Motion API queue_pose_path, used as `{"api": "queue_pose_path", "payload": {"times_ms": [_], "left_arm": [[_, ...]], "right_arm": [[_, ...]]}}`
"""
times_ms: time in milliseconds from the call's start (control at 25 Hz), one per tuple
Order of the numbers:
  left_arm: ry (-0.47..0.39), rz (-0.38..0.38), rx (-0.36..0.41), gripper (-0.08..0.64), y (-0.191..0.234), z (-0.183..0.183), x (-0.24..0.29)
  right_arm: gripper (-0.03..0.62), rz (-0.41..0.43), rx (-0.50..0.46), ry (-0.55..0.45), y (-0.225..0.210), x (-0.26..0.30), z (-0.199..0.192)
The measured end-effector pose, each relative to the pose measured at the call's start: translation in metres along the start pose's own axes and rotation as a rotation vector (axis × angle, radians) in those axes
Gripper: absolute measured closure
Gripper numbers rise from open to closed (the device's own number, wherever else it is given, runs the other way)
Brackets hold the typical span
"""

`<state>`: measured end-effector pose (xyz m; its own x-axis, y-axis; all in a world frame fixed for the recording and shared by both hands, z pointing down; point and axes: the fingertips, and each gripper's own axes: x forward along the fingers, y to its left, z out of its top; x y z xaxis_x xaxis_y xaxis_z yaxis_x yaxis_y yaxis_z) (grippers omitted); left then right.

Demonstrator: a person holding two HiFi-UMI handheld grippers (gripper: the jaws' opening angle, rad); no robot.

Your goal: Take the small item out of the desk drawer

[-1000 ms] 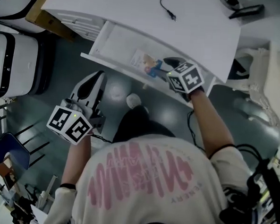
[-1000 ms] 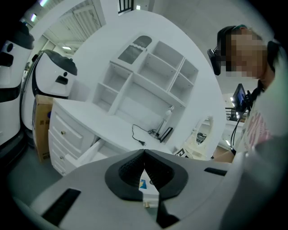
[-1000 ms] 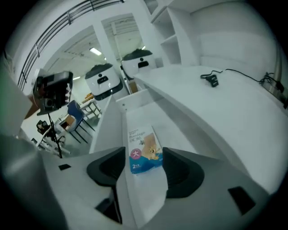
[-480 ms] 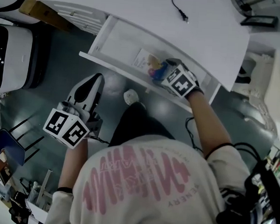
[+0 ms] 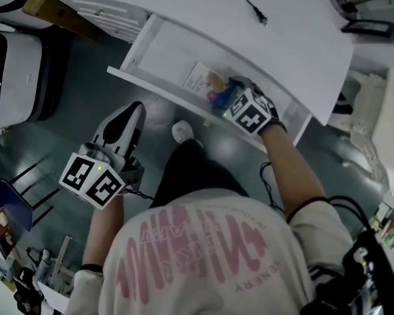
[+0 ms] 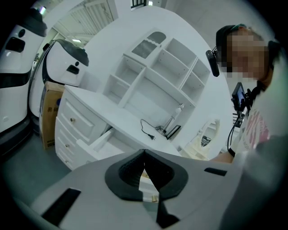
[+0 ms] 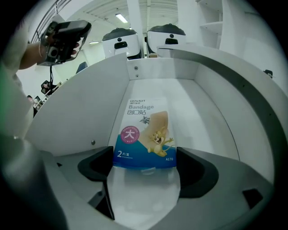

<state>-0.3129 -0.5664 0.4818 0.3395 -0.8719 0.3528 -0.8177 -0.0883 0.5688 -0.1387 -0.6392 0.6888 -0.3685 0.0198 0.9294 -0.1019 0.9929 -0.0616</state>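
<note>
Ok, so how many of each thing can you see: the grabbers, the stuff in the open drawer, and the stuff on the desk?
Bandage packets: 1, lying in the drawer
Open drawers: 1
Grippers: 2, the left gripper shut, the right gripper just opened wide, with the packet between its jaws
Power cords: 1, on the desk top
Total: 5

One drawer (image 5: 157,51) held one bandage packet (image 7: 144,134). One desk (image 5: 290,46) bore one cable (image 5: 257,15). There were two grippers, the left gripper (image 5: 139,107) and the right gripper (image 5: 222,98), and seemingly two white machines (image 7: 119,42).
</note>
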Motion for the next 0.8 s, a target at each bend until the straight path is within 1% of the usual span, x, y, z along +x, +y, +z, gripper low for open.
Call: {"api": "queue_pose_path", "payload": {"times_ms": [120, 320, 560, 720, 800], "left_arm": [[-0.006, 0.002, -0.014, 0.531, 0.001, 0.000, -0.002], [-0.016, 0.001, -0.011, 0.531, -0.002, 0.003, -0.004], [-0.020, 0.005, -0.009, 0.531, -0.005, 0.000, -0.008], [-0.029, 0.004, -0.009, 0.531, -0.009, -0.002, -0.010], [-0.033, 0.002, -0.006, 0.531, -0.012, -0.002, -0.010]], "right_arm": [[0.153, -0.008, -0.005, -0.001, -0.002, -0.001, 0.001], [0.155, 0.004, -0.005, 0.010, -0.003, -0.003, 0.000], [0.155, 0.002, 0.052, 0.007, -0.009, -0.010, -0.002], [0.156, 0.014, 0.125, -0.009, -0.011, -0.019, -0.003], [0.156, 0.013, 0.140, -0.016, -0.012, -0.022, -0.004]]}}
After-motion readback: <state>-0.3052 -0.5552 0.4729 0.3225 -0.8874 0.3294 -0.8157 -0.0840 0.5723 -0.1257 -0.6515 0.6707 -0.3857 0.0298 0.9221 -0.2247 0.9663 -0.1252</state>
